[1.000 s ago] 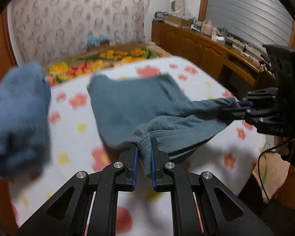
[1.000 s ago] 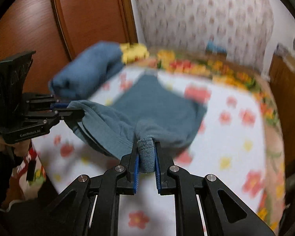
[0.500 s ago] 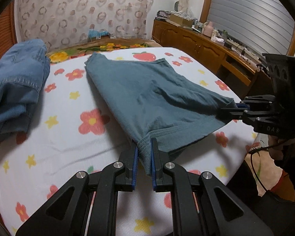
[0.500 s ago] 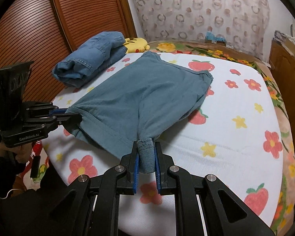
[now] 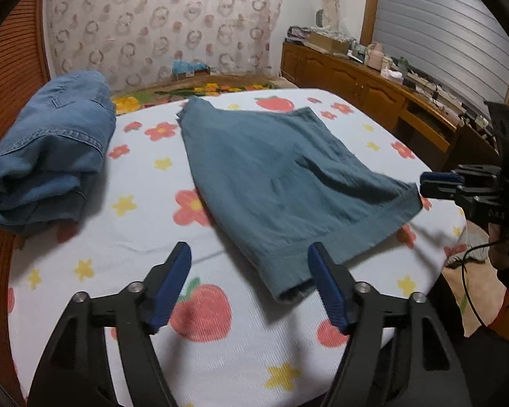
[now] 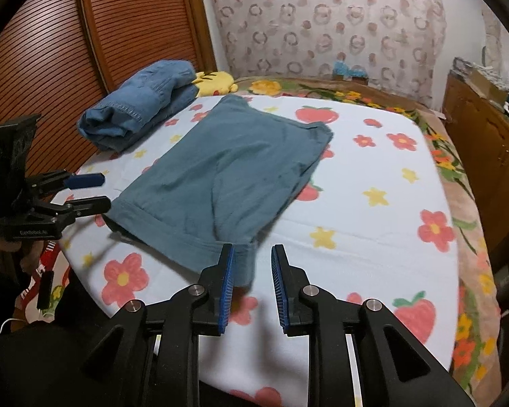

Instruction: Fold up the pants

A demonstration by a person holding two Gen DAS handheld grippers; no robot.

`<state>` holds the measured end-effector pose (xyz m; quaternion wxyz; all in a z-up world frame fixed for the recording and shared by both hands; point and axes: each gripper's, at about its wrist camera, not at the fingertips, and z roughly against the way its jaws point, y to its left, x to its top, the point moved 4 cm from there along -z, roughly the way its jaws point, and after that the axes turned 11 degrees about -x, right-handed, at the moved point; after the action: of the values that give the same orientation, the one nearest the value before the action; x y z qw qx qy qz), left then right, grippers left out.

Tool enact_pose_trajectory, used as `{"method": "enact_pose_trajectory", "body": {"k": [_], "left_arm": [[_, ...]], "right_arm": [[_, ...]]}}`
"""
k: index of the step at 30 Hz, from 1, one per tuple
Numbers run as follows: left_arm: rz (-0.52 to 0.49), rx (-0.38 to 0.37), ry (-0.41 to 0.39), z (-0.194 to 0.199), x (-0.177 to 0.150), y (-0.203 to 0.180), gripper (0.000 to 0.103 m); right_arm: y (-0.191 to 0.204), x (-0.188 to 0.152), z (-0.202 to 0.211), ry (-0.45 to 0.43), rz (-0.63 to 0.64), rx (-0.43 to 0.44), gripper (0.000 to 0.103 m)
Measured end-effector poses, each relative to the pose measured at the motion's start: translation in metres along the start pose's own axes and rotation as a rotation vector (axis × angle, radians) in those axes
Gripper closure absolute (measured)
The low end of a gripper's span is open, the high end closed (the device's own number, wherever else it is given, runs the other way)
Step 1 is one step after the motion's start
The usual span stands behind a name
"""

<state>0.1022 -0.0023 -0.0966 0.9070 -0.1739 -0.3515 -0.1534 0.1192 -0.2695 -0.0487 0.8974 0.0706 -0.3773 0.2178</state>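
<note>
Teal-grey pants lie spread flat on the flowered bed sheet, waistband toward me; they also show in the right wrist view. My left gripper is open and empty, its jaws wide apart just short of the waistband's near corner. It also shows at the left of the right wrist view. My right gripper is open, with the other waistband corner lying loose just ahead of its blue pads. It also shows at the right of the left wrist view.
Folded blue jeans sit at the sheet's far left beside a yellow plush toy. A wooden louvred door stands left and a wooden sideboard with clutter right. The bed edge runs just below the grippers.
Both grippers have opened and let go of the waistband. The pants, held up and stretched before, now lie flat on the sheet.
</note>
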Motion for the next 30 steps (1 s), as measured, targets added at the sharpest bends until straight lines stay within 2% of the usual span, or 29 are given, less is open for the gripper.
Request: {"method": "enact_pose_trajectory", "body": {"k": [5,8,12,16,18,24,29,30], "left_arm": [[0.009,0.025,-0.013,-0.008,0.006,0.004,0.029],[0.006,0.027,0.007,-0.019,0.008,0.004,0.029],[0.01,0.045,0.04,-0.031,0.002,0.007,0.029],[0.017,0.05,0.07,-0.038,-0.006,0.011,0.029],[0.015,0.046,0.074,-0.039,-0.009,0.012,0.029],[0.029,0.029,0.063,-0.039,-0.013,0.014,0.029],[0.04,0.014,0.049,-0.039,-0.014,0.015,0.029],[0.042,0.011,0.046,-0.039,-0.015,0.015,0.029]], "right_arm": [[0.003,0.005,0.0,-0.034,-0.011,0.018,0.081],[0.006,0.009,-0.008,-0.04,-0.017,0.028,0.081],[0.013,0.008,-0.025,-0.005,-0.005,0.044,0.081],[0.012,-0.002,-0.046,0.061,0.029,-0.039,0.081],[0.009,-0.003,-0.049,0.068,0.005,-0.02,0.081],[0.009,0.006,-0.044,0.03,0.004,-0.018,0.081],[-0.004,0.022,-0.039,-0.031,-0.027,-0.003,0.075],[-0.008,0.026,-0.041,-0.034,-0.034,-0.01,0.07]]}}
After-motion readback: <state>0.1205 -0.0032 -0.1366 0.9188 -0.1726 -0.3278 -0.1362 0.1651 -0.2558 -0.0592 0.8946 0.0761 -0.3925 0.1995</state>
